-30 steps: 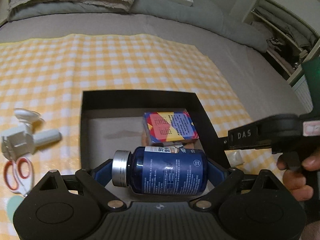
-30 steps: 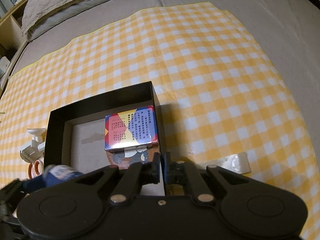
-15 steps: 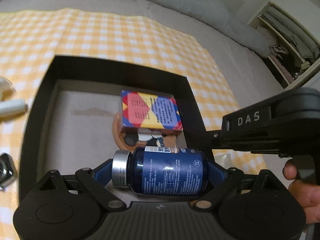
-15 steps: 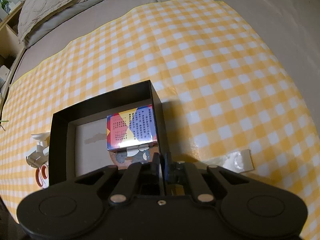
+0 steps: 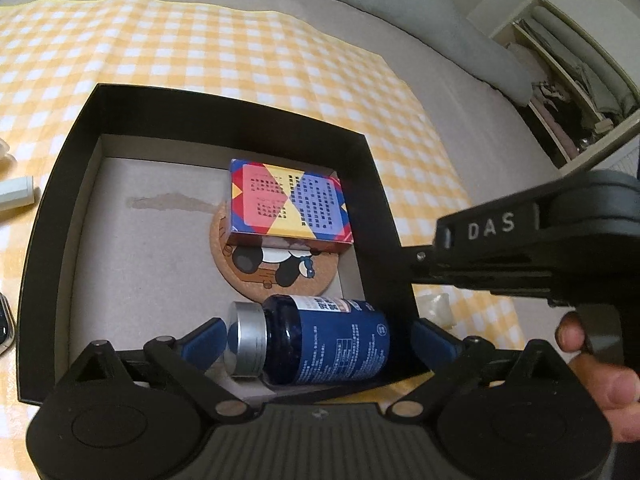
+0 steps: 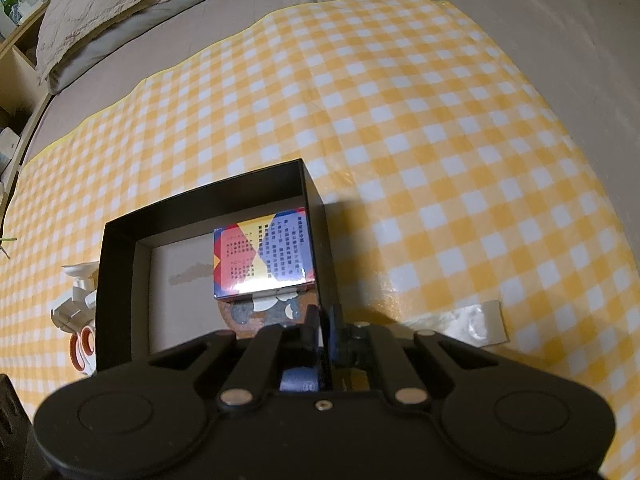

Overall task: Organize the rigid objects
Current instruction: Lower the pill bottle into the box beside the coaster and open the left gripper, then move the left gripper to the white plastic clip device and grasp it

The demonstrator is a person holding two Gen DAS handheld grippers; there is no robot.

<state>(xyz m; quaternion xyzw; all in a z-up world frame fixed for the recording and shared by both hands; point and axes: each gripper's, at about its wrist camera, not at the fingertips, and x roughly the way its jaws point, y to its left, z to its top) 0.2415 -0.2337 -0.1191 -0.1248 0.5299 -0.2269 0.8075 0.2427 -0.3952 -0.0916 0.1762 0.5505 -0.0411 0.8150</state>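
A: When you look from the left wrist, what do you see?

B: The left hand-held gripper (image 5: 318,340) is clamped on a blue bottle (image 5: 326,346). The bottle lies on its side, with its silver cap (image 5: 245,345) pointing left. It is low inside a black box (image 5: 56,184), near the front right corner. I cannot tell if it touches the floor of the box.

A: What else is in the box?

B: A colorful little box (image 5: 286,208) sits on a round cork coaster (image 5: 276,270) with a cartoon animal on it. The black box rests on a yellow checked cloth (image 5: 200,40) spread on a bed (image 5: 448,60). At the right, a person's hand (image 5: 600,364) holds the right hand-held gripper (image 5: 424,268), which reaches to the right wall of the black box.

A: And from the right wrist?

B: The right hand-held gripper (image 6: 325,326) has its fingers pressed together on the thin right wall of the black box (image 6: 116,280). The colorful little box (image 6: 262,254) sits by that wall, on the coaster (image 6: 260,318). A bit of the blue bottle (image 6: 298,380) peeks out low down. Left of the black box lie orange scissors (image 6: 82,348) and a white plastic thing (image 6: 76,300). A clear flat packet (image 6: 476,324) lies on the cloth (image 6: 400,120) to the right.
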